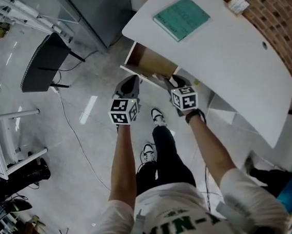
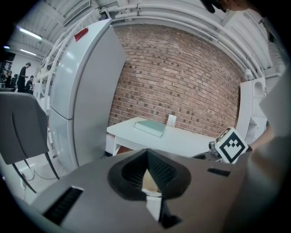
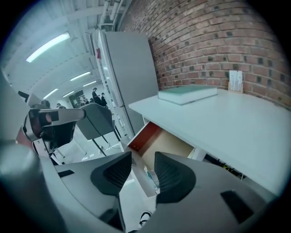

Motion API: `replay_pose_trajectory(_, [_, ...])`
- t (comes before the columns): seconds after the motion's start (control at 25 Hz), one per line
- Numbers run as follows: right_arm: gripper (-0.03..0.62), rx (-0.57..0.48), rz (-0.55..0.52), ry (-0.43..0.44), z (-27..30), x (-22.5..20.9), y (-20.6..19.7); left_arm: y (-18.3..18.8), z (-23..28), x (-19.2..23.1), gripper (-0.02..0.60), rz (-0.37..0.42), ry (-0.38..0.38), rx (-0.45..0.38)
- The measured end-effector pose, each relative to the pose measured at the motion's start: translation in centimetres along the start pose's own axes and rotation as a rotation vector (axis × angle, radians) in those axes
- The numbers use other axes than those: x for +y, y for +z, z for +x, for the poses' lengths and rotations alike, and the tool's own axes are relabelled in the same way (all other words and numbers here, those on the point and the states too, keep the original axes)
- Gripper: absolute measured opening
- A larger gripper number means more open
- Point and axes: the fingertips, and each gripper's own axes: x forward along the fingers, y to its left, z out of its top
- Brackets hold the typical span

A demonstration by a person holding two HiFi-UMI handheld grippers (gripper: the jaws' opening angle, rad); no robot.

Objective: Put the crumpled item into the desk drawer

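Two grippers face the open desk drawer: right gripper jaws apart & empty, w/ crumpled item apparently inside the drawer's front, just below its fingertips, so right's nearer; left gripper jaws closed on nothing.

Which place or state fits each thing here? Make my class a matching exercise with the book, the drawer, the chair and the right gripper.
Things:
1. book
2. drawer
3. chair
4. right gripper

Place or state:
A. jaws apart
B. standing on the floor
C. lying on the desk
D. pulled open under the desk

Pairs: 1-C, 2-D, 3-B, 4-A
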Motion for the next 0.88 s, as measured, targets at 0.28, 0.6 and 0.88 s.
replay_pose_trajectory(0.28, [0.153,-0.128,-0.005,-0.044,-6.7,1.0,4.4,4.1,-4.9,-0.7,-0.006,0.024,0.062,-0.026])
replay_pose_trajectory(0.6, [0.14,-0.307,-0.012,-0.067,-15.0,5.5,9.9,9.4,-10.9,-2.7,-0.006,0.05,0.088,-0.07])
replay_pose_trajectory(0.88, [0.124,-0.422,0.019,-0.098,-21.4,7.2,12.7,12.8,-16.8,-4.3,-0.006,0.084,0.119,-0.12])
